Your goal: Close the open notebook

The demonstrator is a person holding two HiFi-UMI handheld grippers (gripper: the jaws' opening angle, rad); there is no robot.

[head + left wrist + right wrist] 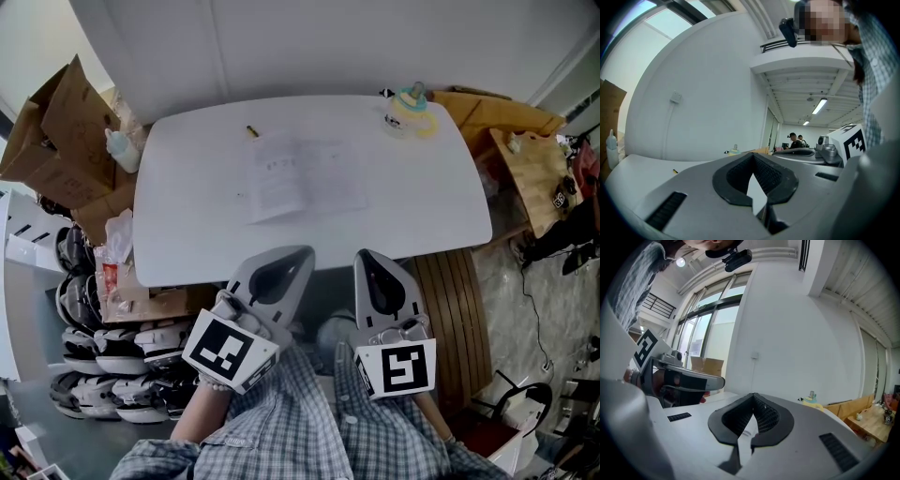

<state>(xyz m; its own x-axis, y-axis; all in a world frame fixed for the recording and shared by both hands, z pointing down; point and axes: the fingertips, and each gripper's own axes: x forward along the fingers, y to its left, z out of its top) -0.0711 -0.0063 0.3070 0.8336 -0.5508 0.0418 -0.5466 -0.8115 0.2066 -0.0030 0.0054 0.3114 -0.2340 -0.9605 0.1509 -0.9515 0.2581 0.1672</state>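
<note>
At the bottom of the head view, checked sleeves (281, 422) lead up to the two claws, side by side just below the frame's centre. The left claw (300, 253) has its jaws together with nothing between them, and so has the right claw (366, 258) (each claw's own view shows the ribbed pads meeting at the tips). Both tips sit at the near edge of the white worktop (187, 234). Further up, in the middle of the worktop, the notebook (305, 176) lies open and flat, pale pages up, well apart from both claws. Beyond it to the upper left is a small brown object (251, 131). At the far right edge stands a blue-and-yellow cup (410, 111).
</note>
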